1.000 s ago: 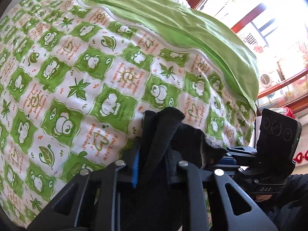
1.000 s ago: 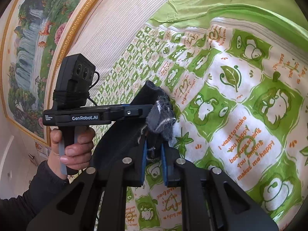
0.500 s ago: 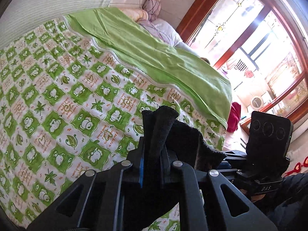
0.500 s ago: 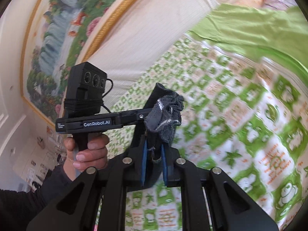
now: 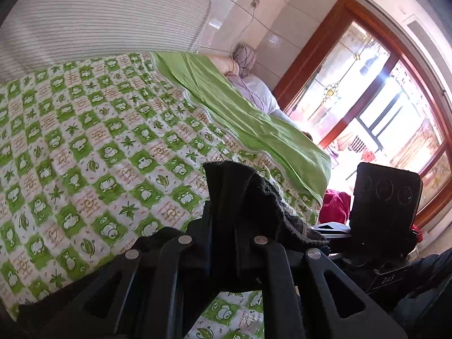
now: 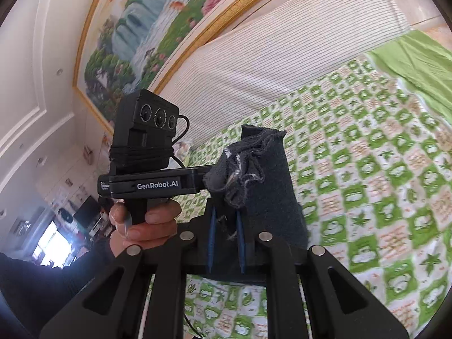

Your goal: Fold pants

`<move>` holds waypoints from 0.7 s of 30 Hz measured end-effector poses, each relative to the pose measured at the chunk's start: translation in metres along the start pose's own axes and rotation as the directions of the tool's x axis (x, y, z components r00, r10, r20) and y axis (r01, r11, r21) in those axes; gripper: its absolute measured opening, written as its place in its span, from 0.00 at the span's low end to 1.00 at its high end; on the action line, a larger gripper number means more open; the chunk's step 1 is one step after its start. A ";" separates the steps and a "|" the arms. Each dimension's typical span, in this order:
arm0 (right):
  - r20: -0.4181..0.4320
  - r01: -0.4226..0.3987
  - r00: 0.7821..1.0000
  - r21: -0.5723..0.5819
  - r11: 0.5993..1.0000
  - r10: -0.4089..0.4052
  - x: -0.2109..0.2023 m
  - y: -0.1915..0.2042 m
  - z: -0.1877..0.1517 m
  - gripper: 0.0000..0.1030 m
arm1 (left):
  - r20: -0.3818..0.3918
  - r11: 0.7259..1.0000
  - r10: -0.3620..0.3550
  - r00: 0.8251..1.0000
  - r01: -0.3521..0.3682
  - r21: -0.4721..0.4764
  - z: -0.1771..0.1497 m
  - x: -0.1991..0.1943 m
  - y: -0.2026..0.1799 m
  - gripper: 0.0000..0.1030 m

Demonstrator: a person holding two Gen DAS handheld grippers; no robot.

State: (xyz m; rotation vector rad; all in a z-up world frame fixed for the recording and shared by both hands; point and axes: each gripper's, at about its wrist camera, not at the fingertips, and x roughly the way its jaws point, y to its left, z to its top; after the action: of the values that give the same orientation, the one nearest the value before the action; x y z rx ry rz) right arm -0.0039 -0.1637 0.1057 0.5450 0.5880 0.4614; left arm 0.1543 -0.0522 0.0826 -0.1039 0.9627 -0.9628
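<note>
Two claws share one load: each is clamped on a bunch of the dark pants, held up in the air above the bed. In the left wrist view the left claw [image 5: 223, 220] sits at lower centre, its jaws closed tight on a thick wad of the pants [image 5: 254, 197], which stands up past the fingertips and slumps toward the lower right. In the right wrist view the right claw [image 6: 226, 243] shows at lower centre with its blue pads pinching a frayed, whitish-edged part of the pants [image 6: 268, 186]; a broader dark panel rises behind it. The left claw's handle and the hand [image 6: 141, 226] gripping it appear at centre left of that view, so the two claws sit just beside each other.

The bed [image 5: 93, 147], with its green-and-white checked cover, fills the left and middle of the left view and carries no folded garment that I can see. A plain green sheet [image 5: 248, 118] lies along its far side.

My judgement: the pants are gathered and lifted, but no tidy fold shows yet. Laying them flat on the bed, aligning the legs and folding seem still to come.
</note>
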 end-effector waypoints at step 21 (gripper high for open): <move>-0.299 -0.123 0.948 -0.034 0.992 0.107 0.115 0.004 -0.044 0.15 | 0.046 0.947 0.084 0.995 -0.065 -0.315 -0.105 -0.029 0.100 0.10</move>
State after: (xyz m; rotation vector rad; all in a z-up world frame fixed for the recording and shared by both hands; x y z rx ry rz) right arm 0.0526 -0.0829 0.0323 0.4640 0.8321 0.6750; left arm 0.1363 0.0622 -0.0085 -0.3592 1.0526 -0.7273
